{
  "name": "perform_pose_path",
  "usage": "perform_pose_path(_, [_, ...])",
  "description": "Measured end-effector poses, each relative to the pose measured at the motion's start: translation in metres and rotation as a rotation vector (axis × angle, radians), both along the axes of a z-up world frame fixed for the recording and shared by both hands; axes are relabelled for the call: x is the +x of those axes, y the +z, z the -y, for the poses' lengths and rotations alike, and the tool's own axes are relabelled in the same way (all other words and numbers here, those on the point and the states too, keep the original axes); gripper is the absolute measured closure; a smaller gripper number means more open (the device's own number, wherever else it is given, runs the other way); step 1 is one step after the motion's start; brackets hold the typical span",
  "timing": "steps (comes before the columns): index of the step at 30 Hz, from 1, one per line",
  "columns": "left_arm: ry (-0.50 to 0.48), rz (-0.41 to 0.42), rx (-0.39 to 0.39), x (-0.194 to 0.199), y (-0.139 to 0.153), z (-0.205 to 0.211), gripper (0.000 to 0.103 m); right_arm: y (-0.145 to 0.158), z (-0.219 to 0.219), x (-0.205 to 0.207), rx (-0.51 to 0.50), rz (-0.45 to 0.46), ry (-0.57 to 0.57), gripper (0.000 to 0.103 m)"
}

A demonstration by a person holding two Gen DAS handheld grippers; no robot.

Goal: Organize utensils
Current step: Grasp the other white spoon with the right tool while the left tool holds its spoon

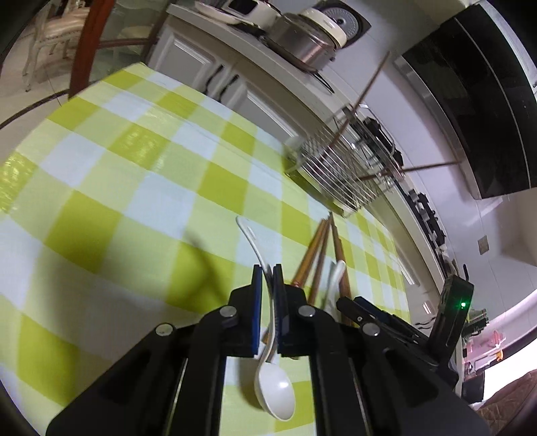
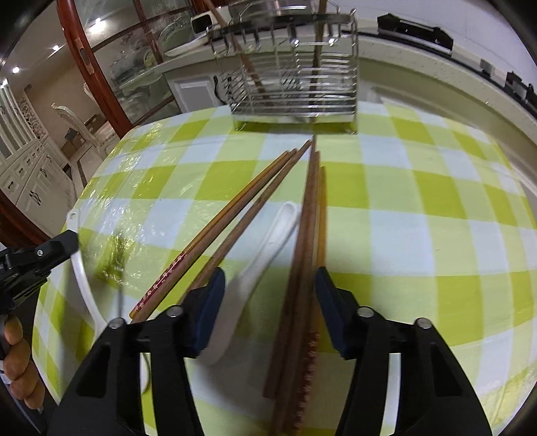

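My left gripper is shut on the handle of a white spoon, lifted above the green checked tablecloth; the same spoon shows at the left of the right wrist view. My right gripper is open, its jaws straddling a pair of brown chopsticks lying on the cloth. A second white spoon and another pair of chopsticks lie just left of them. A wire utensil rack at the table's far edge holds a few chopsticks.
The table ends just behind the rack. A kitchen counter with a steel pot and a rice cooker runs behind it. A wooden-framed glass door stands at left.
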State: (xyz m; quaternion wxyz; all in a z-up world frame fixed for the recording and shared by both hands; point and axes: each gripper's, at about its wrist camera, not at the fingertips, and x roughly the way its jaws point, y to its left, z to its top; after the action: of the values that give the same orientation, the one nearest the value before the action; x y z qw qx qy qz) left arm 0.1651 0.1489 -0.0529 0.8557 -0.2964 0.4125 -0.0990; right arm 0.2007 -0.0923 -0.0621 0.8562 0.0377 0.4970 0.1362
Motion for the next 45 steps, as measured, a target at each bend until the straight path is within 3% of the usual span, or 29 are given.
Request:
perform_pose_path(7, [0.031, 0.026, 0.038, -0.005, 0.006, -0.015, 0.097, 0.0, -0.011, 0.011, 0.0, -0.015, 0.019, 0.069])
perform_pose_path(11, [0.04, 0.031, 0.037, -0.005, 0.006, -0.019, 0.097, -0.007, -0.014, 0.016, -0.013, -0.033, 0.025, 0.071])
perform_pose_path(20, [0.057, 0.042, 0.071, -0.005, 0.009, -0.02, 0.097, -0.011, -0.027, 0.018, -0.129, 0.035, 0.04, 0.076])
perform_pose_path(23, [0.059, 0.052, 0.084, -0.005, 0.013, -0.019, 0.097, -0.012, -0.028, 0.019, -0.15, 0.057, 0.046, 0.082])
perform_pose_path(25, [0.058, 0.059, 0.09, -0.006, 0.016, -0.018, 0.097, -0.012, -0.025, 0.019, -0.134, 0.057, 0.045, 0.087])
perform_pose_path(38, [0.051, 0.128, 0.19, -0.013, 0.042, 0.005, 0.098, 0.037, 0.009, -0.006, -0.036, 0.162, 0.033, 0.089])
perform_pose_path(40, [0.05, 0.135, 0.206, -0.015, 0.046, 0.008, 0.098, 0.042, 0.014, -0.009, -0.029, 0.171, 0.026, 0.097])
perform_pose_path(45, [0.043, 0.156, 0.235, -0.018, 0.054, 0.016, 0.098, 0.051, 0.024, -0.018, -0.015, 0.193, 0.019, 0.098])
